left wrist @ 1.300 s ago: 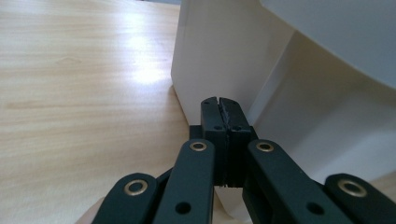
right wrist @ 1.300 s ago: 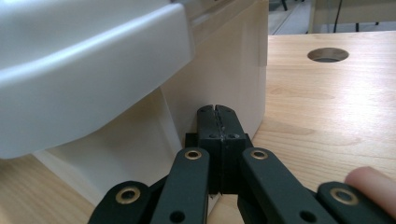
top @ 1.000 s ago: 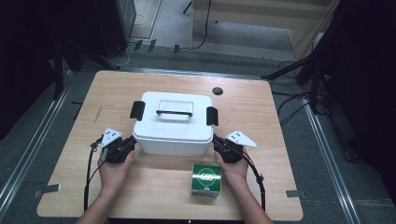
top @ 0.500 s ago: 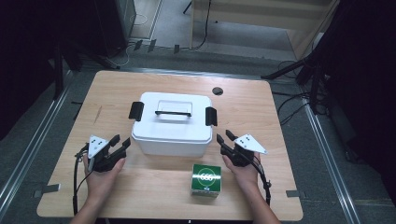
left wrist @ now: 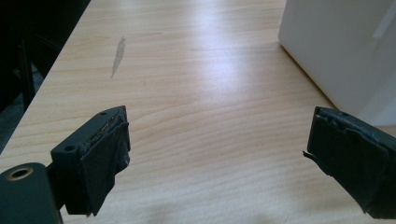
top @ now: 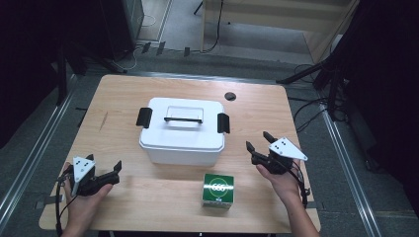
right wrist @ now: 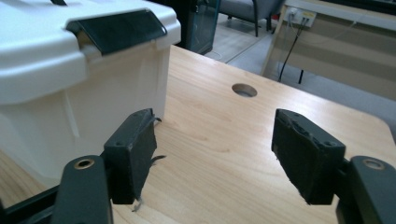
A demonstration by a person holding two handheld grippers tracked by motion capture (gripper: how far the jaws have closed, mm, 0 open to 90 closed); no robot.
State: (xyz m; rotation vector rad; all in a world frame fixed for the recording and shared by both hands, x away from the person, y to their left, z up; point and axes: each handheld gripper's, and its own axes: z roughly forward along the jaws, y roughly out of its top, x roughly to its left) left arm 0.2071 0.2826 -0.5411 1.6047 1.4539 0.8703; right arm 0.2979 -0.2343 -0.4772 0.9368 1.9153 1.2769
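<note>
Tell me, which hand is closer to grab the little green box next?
Probably the right. The right gripper hangs open just beside the green box, with bare table between. The left gripper, open too, is farther off at the table's other side.

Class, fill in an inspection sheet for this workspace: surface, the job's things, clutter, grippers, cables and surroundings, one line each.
Surface: wooden table, a pale scuff near its left edge, a round hole at the back.
Job's things: white bin, lid on, black latches at both ends, standing mid-table.
Clutter: green box in front of the bin.
Grippers: left gripper and right gripper both open, jaws just opened, nothing between them, apart from the bin.
Cables: one trails from each gripper; more lie on the floor.
Surroundings: grey floor, dark stands, wooden furniture behind.
</note>
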